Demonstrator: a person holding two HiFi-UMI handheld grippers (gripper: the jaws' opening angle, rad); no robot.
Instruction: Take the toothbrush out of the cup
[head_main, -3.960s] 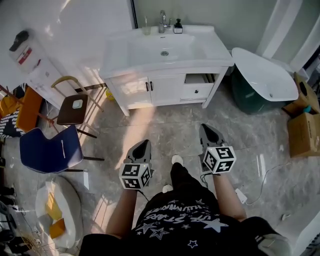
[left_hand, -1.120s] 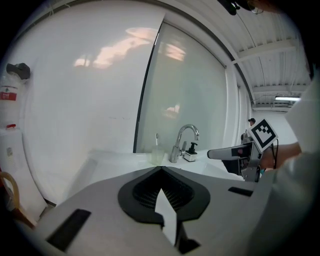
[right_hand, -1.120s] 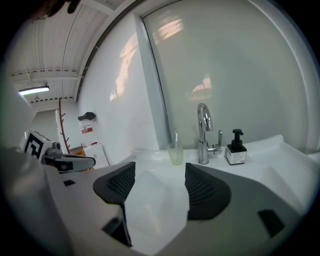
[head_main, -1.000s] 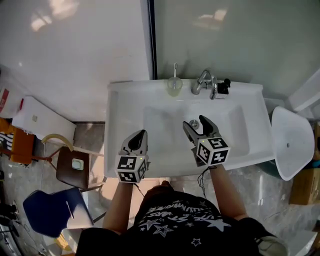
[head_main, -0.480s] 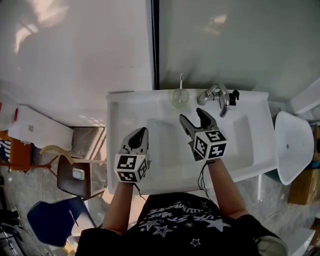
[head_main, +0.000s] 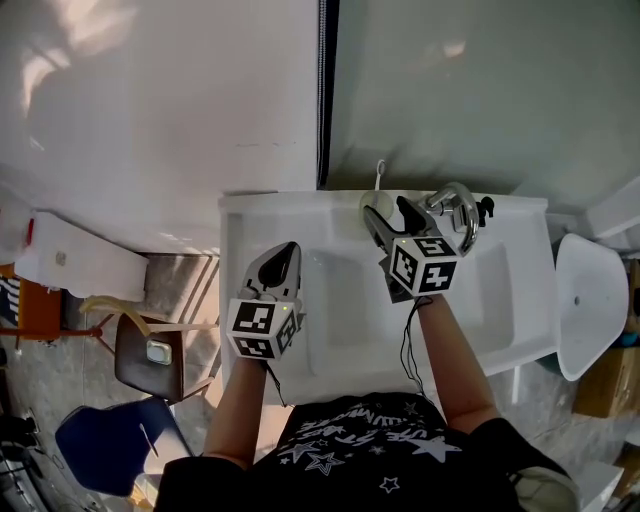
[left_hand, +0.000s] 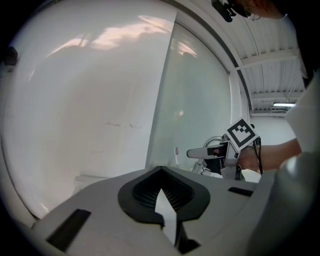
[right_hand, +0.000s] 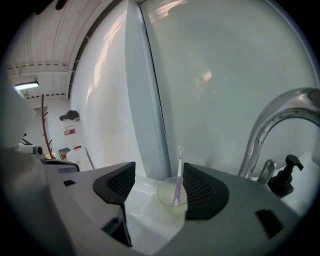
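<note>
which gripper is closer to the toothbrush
Right. The right gripper, open, faces the toothbrush in its cup; the left gripper, shut, hangs back over the sink.

White sink (head_main: 262, 214) with chrome faucet (right_hand: 252, 142), black soap dispenser (right_hand: 284, 184); brown chair (head_main: 148, 350) alongside.

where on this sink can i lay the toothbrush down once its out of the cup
Bare: the counter strip left of the basin, by the left gripper. Crowded: the back ledge, where cup, toothbrush, faucet and soap bottle cluster ahead of the open right gripper.
</note>
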